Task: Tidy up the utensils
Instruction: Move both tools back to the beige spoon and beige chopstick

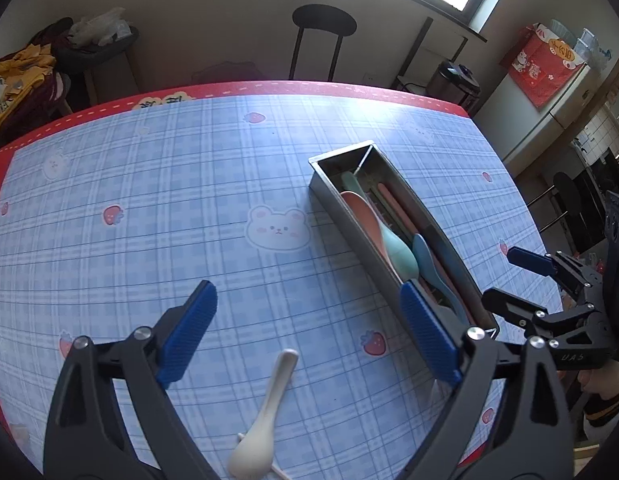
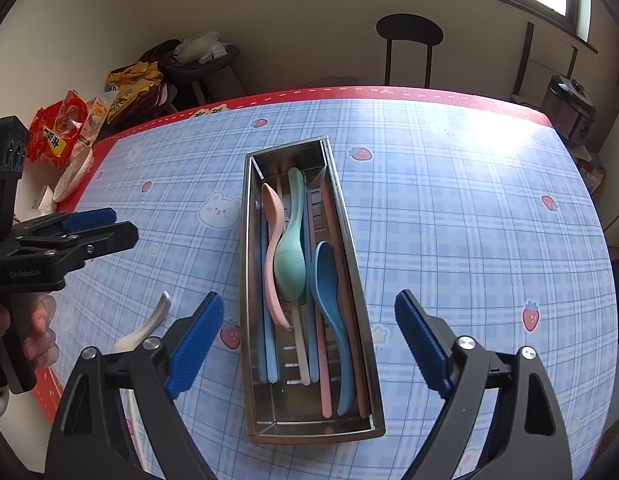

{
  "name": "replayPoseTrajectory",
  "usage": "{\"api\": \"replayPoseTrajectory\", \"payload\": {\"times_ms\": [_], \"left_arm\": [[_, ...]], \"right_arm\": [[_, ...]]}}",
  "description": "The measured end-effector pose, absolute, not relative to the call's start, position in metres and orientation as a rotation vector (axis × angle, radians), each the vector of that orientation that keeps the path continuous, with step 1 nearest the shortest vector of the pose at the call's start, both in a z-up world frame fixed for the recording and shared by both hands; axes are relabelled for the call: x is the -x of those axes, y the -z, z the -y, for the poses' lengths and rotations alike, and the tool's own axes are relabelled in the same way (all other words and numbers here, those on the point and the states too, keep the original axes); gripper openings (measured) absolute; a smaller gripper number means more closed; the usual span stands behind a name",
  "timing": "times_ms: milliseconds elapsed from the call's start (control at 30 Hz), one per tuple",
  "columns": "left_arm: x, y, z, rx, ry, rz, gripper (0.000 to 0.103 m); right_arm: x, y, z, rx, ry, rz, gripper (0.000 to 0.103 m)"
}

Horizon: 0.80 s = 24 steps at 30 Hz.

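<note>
Blue-padded fingers (image 1: 189,332) wide apart, empty

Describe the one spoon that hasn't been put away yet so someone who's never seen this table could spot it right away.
Start at the steel tray standing on the blue plaid tablecloth. Look to its left, toward the table's near edge, where a spoon lies alone on the cloth. It is the cream-white spoon, the only one outside the tray; the pink, mint and blue ones all lie inside.

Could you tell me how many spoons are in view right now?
4. Pink spoon, green spoon and blue spoon lie in the metal tray; a white spoon lies on the tablecloth beside it. Others may hide underneath.
</note>
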State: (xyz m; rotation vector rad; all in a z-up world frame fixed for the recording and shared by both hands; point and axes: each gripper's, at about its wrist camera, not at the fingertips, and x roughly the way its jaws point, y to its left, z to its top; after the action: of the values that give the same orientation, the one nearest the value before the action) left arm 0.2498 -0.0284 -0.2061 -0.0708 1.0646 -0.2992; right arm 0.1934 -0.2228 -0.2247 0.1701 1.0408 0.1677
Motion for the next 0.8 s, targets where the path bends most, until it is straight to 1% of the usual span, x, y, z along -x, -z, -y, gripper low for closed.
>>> {"api": "replayPoseTrajectory", "payload": {"times_ms": [67,100,400,600,800], "left_arm": [[-0.238,0.202,0.013,0.083,0.275,-1.058,0.097],[-0.231,0.2,0.006,0.087,0.258,-1.054,0.097],[-0.151,0.202,-0.053,0.011,0.083,-1.015,0.097],[-0.1,0.215,-0.075,-0.029,0.053,-0.999,0.098],[-0.071,0.23,-0.092,0.048,0.026,-1.013,0.098]], "right_arm": [[-0.185,0.223,0.218,-0.173,-0.17,-1.039,0.096],[-0.179,0.223,0.215,-0.176,-0.172,-1.036,0.097],[-0.133,0.228,0.163,-0.147,-0.223,-1.039,0.097],[-0.112,0.246,0.098,-0.029,-0.359,-1.108,0.097],[-0.091,0.277,0.04,0.091,-0.444,-1.193,0.097]]}}
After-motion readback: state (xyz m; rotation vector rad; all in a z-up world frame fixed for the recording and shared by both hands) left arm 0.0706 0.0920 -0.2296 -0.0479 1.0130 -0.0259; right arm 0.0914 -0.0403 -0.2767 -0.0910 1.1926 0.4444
